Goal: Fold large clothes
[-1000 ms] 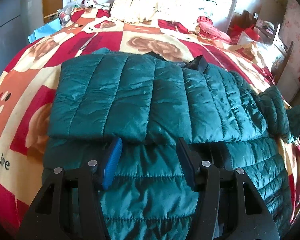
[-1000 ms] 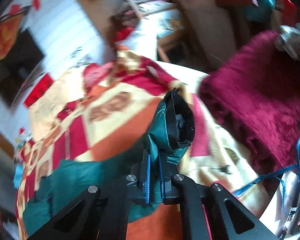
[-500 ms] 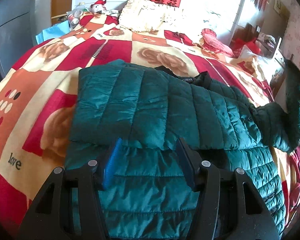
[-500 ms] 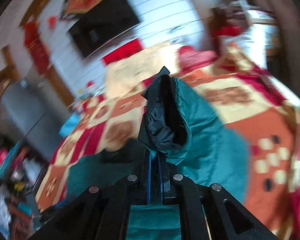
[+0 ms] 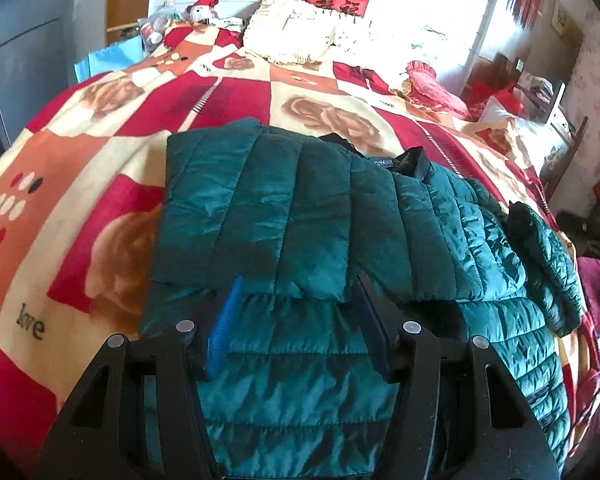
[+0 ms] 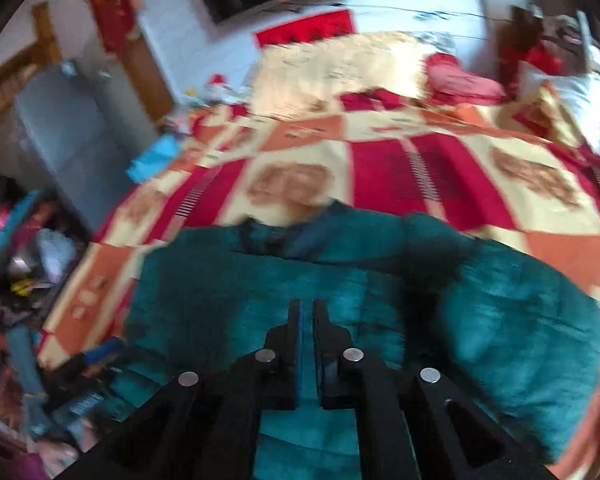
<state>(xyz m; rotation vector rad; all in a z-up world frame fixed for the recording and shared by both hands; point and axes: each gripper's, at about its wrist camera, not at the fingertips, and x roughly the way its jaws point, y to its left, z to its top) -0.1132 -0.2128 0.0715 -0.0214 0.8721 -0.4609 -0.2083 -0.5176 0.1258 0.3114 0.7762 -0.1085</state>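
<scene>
One teal quilted puffer jacket (image 5: 300,216) on one red patchwork bedspread (image 5: 80,184). Left hand-held gripper (image 5: 296,320) open, empty; right hand-held gripper (image 6: 307,320) nearly closed, apparently empty, view blurred.

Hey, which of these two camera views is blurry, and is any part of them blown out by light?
Right wrist view: motion-smeared throughout, the green jacket and blanket lose their detail. Left wrist view: sharp, quilting on the jacket reads clearly, but the white wall and pillow behind are overexposed; fisheye curves the bed edges.

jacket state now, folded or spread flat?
Partly folded: one side of the jacket lies doubled over its body, the other sleeve lies loose at the edge.
</scene>
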